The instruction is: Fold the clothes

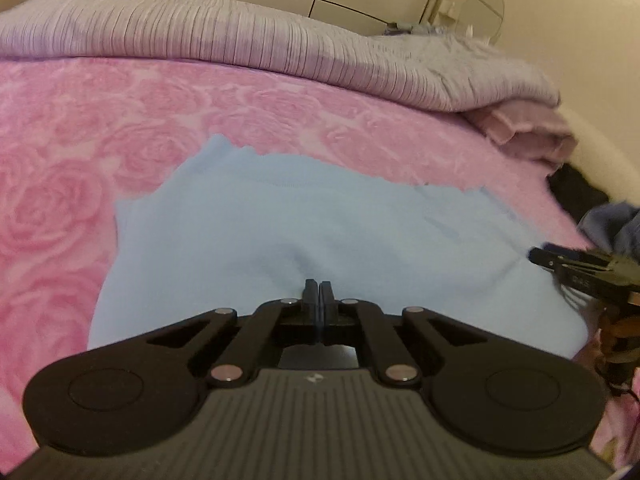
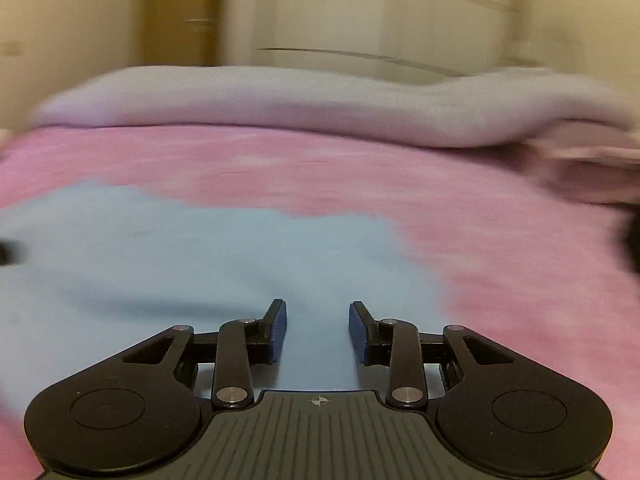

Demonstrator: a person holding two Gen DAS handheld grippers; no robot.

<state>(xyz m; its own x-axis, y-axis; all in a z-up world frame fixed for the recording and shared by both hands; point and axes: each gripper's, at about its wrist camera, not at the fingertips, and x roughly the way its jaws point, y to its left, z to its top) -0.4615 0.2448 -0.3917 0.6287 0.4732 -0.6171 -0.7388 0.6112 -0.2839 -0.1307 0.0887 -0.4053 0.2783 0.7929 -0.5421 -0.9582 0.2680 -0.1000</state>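
A pink blanket [image 1: 280,112] bears the blue garment [image 1: 280,220]. Left gripper [image 1: 319,292] pinches its near part, apparently mid-fold; right gripper [image 2: 318,330] hovers wide, needing a hold.

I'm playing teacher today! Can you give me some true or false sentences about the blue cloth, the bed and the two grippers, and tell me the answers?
1. The light blue garment lies on a pink rose-patterned blanket. True.
2. The left hand-held gripper has its fingers spread wide apart. False: they are pressed together, at a pucker in the blue fabric.
3. The right hand-held gripper is open. True, with blue fabric showing between its fingers.
4. The blanket is green with stripes. False: it is pink with roses.
5. A ribbed lilac cover lies at the far side of the bed. True.
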